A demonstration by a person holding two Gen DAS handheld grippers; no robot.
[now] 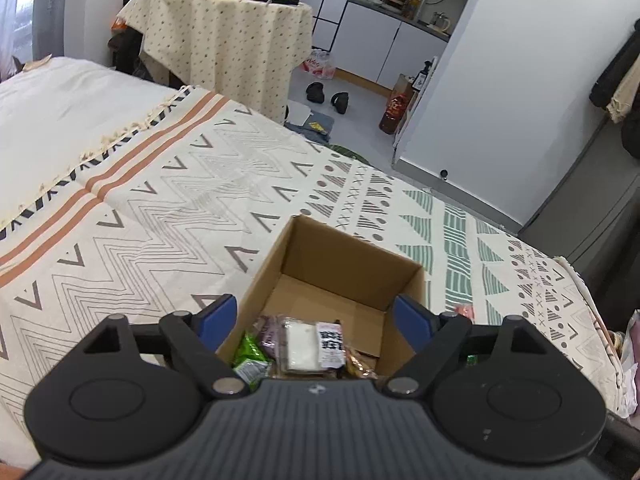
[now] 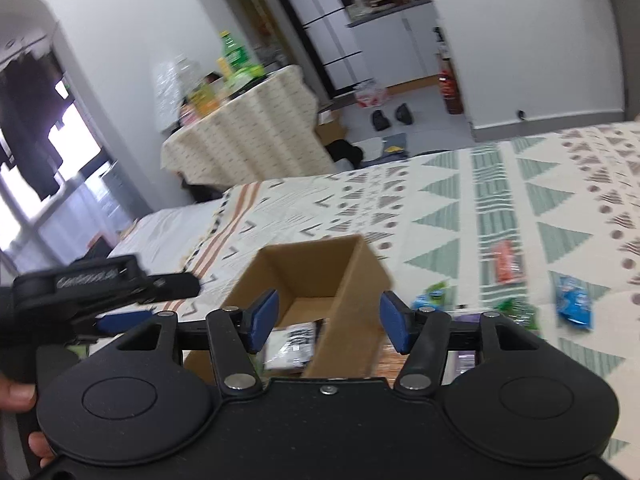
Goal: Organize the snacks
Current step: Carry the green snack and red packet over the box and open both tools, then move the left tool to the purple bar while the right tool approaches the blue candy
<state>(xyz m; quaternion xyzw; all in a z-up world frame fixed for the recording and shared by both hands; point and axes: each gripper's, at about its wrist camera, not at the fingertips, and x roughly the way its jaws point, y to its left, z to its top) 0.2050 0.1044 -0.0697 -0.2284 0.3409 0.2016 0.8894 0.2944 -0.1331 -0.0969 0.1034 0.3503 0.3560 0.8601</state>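
Your left gripper (image 1: 314,314) hangs over the near end of the cardboard box (image 1: 352,256) with its blue pads spread wide and nothing between them, which fits a hand that has nothing to carry just now; directly under it a few packets already lie in the box, among them a white packet (image 1: 302,344) and a green packet (image 1: 250,354), bunched at the near wall while the floor toward twelve o'clock is bare. Your right gripper (image 2: 326,318) is likewise spread and empty, straddling the box's right wall, so that wall sits between your pads, a likely snag if you drop straight down. The loose snacks lie on the bedspread (image 2: 500,184) off to your two and three o'clock: an orange packet (image 2: 506,262), a blue packet (image 2: 574,304) and a smaller blue-green packet (image 2: 434,296), well apart from one another with open cloth around each. That side looks free for a sweep; at nine o'clock the left tool crowds you. The right view is blurred, so finer detail there is uncertain.
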